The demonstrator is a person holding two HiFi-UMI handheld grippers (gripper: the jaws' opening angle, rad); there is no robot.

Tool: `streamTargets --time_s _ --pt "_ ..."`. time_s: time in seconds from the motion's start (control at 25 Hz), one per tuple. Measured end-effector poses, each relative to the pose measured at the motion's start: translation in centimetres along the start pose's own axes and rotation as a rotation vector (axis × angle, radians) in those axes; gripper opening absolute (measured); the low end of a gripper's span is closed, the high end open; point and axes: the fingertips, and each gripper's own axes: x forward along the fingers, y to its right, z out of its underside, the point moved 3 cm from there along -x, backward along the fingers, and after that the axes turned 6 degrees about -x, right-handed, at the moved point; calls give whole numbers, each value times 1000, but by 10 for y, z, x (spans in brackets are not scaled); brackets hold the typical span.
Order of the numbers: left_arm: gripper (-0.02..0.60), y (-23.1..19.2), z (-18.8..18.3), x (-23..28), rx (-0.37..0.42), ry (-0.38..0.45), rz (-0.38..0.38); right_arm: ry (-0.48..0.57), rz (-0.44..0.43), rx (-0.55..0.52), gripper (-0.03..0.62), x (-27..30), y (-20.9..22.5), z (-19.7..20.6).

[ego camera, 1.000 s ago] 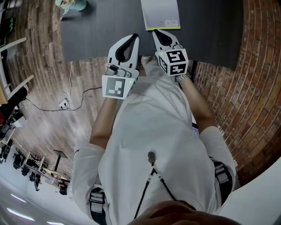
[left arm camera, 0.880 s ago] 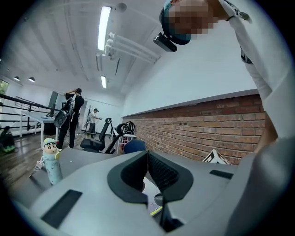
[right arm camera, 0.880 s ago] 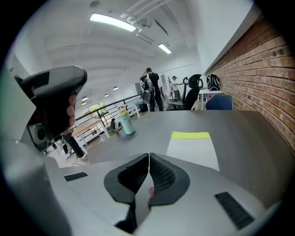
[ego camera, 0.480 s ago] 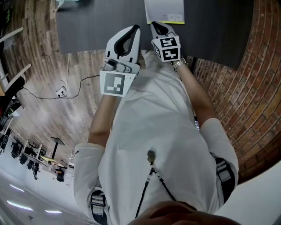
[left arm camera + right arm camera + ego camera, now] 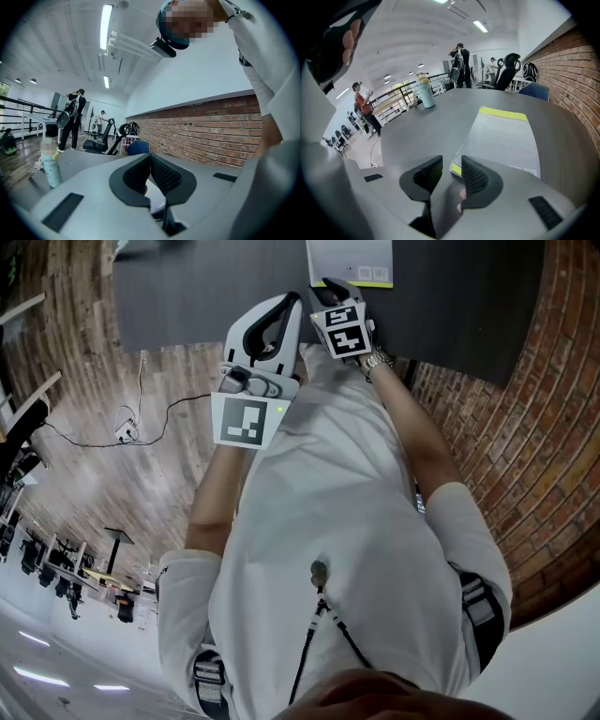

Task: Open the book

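Lying closed, book (image 5: 506, 136) just beyond right fingers (image 5: 474, 177)

Brick wall (image 5: 525, 381), wooden floor (image 5: 112, 502), grey table (image 5: 187, 306).

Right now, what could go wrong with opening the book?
The right gripper, jaws just opened and empty, points at the near corner of the closed book: it could clamp all pages, not only the cover. The left gripper is shut, off the book, so the book may slide on the table.
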Motion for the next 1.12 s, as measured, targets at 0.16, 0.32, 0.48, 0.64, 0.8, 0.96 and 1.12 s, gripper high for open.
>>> streamTargets --time_s 0.16,0.32,0.48,0.64,0.8,0.96,1.12 --pt "23 4 3 -1 -4 0 -14 -18 34 -75 138 7 3 6" --pt "23 4 4 -2 0 7 -33 -51 55 -121 138 14 6 11" --pt "23 0 1 -3 2 15 -53 -85 78 -131 138 20 10 16" --pt "23 1 0 -3 2 16 -62 -70 84 -104 96 16 13 14" --pt "23 7 -1 1 6 30 -59 -59 95 -97 61 13 16 15" --pt "23 9 -1 2 8 24 -60 -57 71 -78 44 12 14 13" --pt "23 11 -2 3 12 30 -59 -31 28 -10 40 10 18 10"
